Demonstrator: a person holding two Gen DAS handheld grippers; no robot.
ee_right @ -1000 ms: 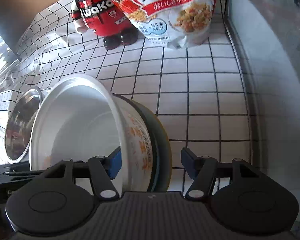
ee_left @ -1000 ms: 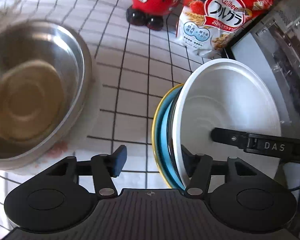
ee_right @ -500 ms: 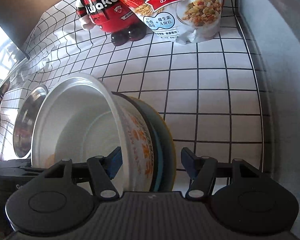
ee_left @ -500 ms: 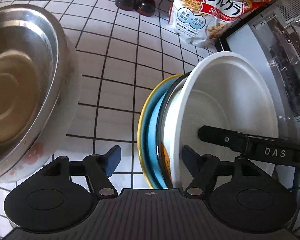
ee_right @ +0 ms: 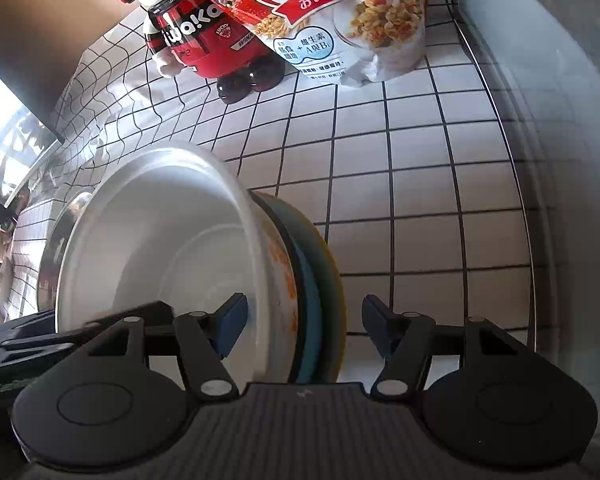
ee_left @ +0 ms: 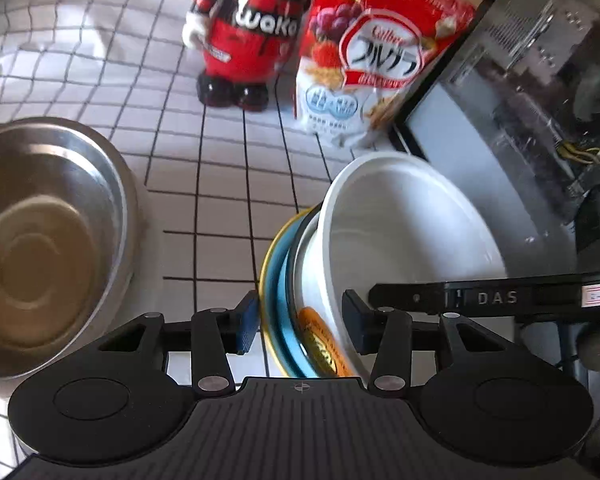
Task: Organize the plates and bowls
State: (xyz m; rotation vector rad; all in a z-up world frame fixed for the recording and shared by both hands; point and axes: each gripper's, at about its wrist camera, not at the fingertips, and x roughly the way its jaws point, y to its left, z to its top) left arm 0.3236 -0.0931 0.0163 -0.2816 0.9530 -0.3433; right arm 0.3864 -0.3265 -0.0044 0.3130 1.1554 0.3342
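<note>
A white bowl with an orange pattern [ee_left: 400,232] sits on a blue plate [ee_left: 288,320] and a yellow-rimmed plate [ee_left: 272,256], the stack tipped on edge above the tiled counter. My left gripper [ee_left: 302,322] straddles the stack's edge with its jaws close around bowl and plates. My right gripper [ee_right: 300,328] straddles the same stack [ee_right: 180,248] from the opposite side, jaws wider, not clearly touching. The right gripper's finger [ee_left: 480,300] shows inside the bowl in the left wrist view.
A steel bowl [ee_left: 48,236] stands to the left on the white tiled counter [ee_left: 220,168]. A red mascot figure [ee_left: 248,36] and a cereal bag [ee_left: 376,56] stand at the back. A dark appliance [ee_left: 520,100] lines the right side.
The stack has been lifted and tilted more upright. The left gripper's jaws have closed in around it. Both views have pulled back, showing more of the figure and bag.
</note>
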